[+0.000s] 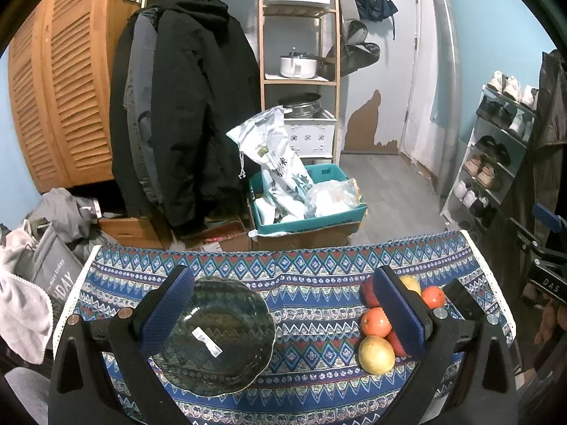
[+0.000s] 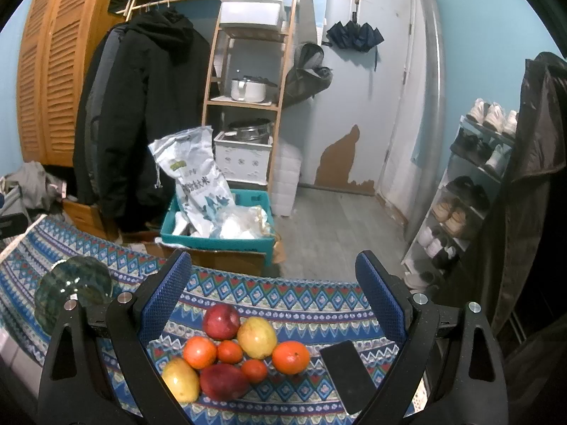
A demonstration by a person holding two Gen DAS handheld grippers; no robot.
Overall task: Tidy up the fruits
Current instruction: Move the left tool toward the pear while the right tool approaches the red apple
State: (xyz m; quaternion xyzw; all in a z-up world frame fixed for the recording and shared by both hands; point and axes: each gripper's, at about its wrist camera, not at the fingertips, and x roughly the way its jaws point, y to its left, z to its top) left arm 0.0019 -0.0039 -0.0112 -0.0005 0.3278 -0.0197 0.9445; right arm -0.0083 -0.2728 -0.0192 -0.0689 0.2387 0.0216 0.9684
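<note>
A dark green glass plate point(image 1: 216, 336) lies empty on the patterned cloth, under my left gripper's left finger; it also shows at the left of the right wrist view point(image 2: 71, 287). My left gripper point(image 1: 283, 304) is open and empty above the cloth. A pile of fruit lies to its right: oranges point(image 1: 375, 321), a yellow mango point(image 1: 376, 354) and red apples. My right gripper point(image 2: 273, 290) is open and empty, its fingers straddling the pile: a red apple point(image 2: 221, 320), yellow mangoes point(image 2: 257, 336), oranges point(image 2: 290, 357), small tangerines point(image 2: 229, 351) and a red mango point(image 2: 223, 380).
A black phone point(image 2: 349, 375) lies on the cloth right of the fruit. The table's far edge point(image 1: 283, 248) drops to a teal crate point(image 1: 304, 223) with bags. Coats hang at the left, a shoe rack point(image 2: 464, 191) stands right.
</note>
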